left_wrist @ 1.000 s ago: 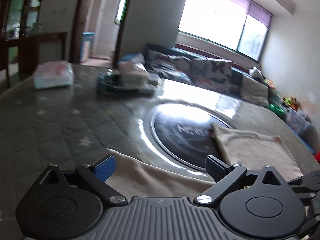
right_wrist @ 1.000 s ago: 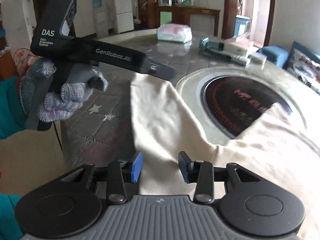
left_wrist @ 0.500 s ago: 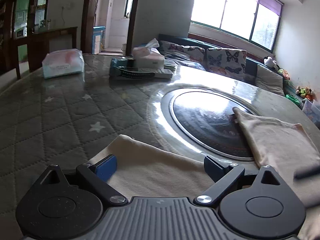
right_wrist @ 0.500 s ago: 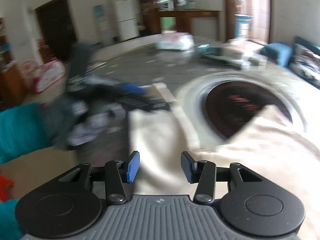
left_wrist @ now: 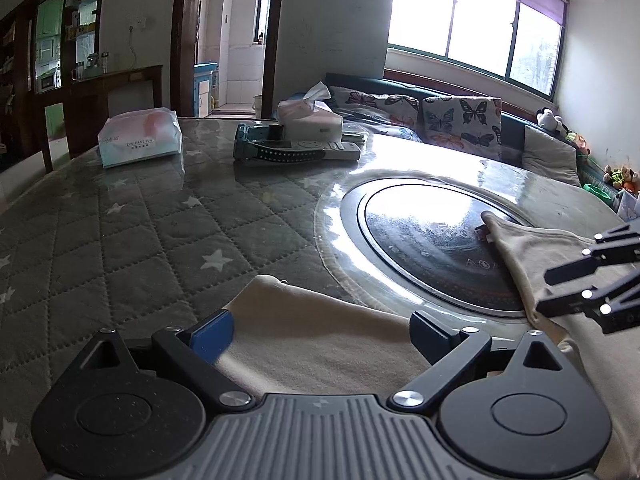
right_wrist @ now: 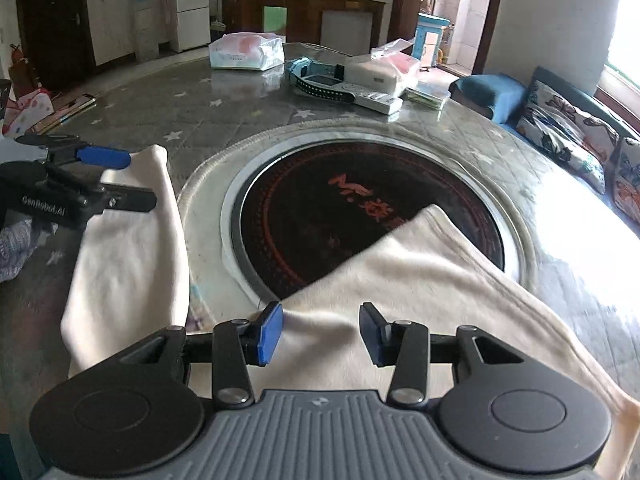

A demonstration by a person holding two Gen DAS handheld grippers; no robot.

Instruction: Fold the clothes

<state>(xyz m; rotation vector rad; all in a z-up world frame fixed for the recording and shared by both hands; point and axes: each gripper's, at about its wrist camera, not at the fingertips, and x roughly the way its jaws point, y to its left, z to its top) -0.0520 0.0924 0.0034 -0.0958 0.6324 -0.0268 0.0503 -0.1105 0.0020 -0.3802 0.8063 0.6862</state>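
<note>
A cream garment (left_wrist: 320, 332) lies spread on the round table, two ends pointing away from me. My left gripper (left_wrist: 322, 334) is open, low over the left end, whose tip (left_wrist: 264, 284) lies just ahead of it. My right gripper (right_wrist: 320, 334) is open, low over the right end (right_wrist: 432, 264), which overlaps the dark round centre plate (right_wrist: 360, 216). The left gripper also shows in the right wrist view (right_wrist: 108, 180) over the left end (right_wrist: 132, 240). The right gripper shows in the left wrist view (left_wrist: 580, 284) over the right end (left_wrist: 532, 248).
The table has a grey quilted star cover (left_wrist: 140, 232) under glass. At the far side lie a tissue pack (left_wrist: 140, 136), a tissue box (left_wrist: 308, 118), a teal brush (left_wrist: 276, 150) and a remote (right_wrist: 376, 102). A sofa with butterfly cushions (left_wrist: 460, 116) stands beyond.
Both grippers have come down lower onto the garment's two ends. The left gripper moved from raised in the right wrist view to resting low on the left end.
</note>
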